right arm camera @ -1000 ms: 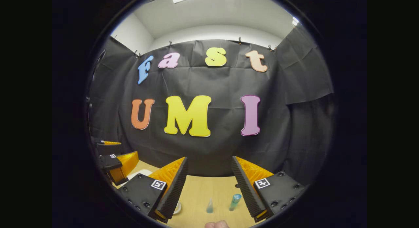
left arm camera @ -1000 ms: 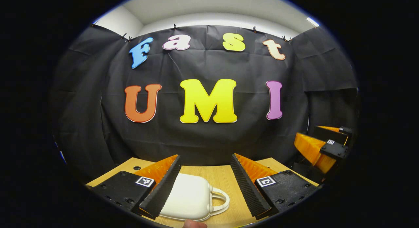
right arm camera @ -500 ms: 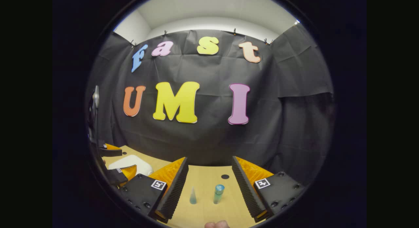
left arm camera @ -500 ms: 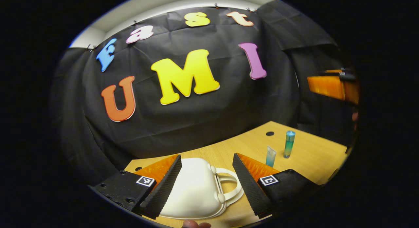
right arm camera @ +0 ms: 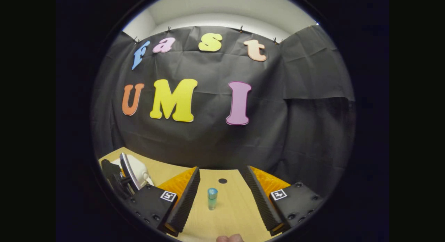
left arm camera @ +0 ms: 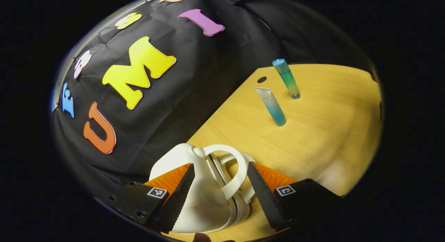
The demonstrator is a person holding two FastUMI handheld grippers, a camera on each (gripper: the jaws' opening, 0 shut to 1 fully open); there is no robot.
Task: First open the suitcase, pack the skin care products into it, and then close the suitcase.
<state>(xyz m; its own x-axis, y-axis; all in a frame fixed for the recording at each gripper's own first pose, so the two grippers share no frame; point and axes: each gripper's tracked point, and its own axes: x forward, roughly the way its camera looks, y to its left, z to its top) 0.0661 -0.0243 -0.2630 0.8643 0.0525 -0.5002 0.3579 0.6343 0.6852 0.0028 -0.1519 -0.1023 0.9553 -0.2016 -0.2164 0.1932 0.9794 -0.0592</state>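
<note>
A small white suitcase lies on the wooden table, its two halves together and its looped handle facing the table's middle. My left gripper is open, rolled to one side, with one finger on each side of the handle end and neither pressing on it. Farther off stand a blue-green bottle and a pale blue tube, both upright. My right gripper is open above the table, and the bottle stands beyond and between its fingers. The suitcase and the left gripper sit at its far left.
The black cloth wall rises just behind the table's back edge. A small dark hole marks the tabletop near the bottle. Bare wood spreads to the right of the suitcase.
My left gripper has dropped toward the suitcase and rolled over, so its fingers now flank the handle. My right gripper has shifted so the bottle sits centred between its fingers; the tube has left its view.
</note>
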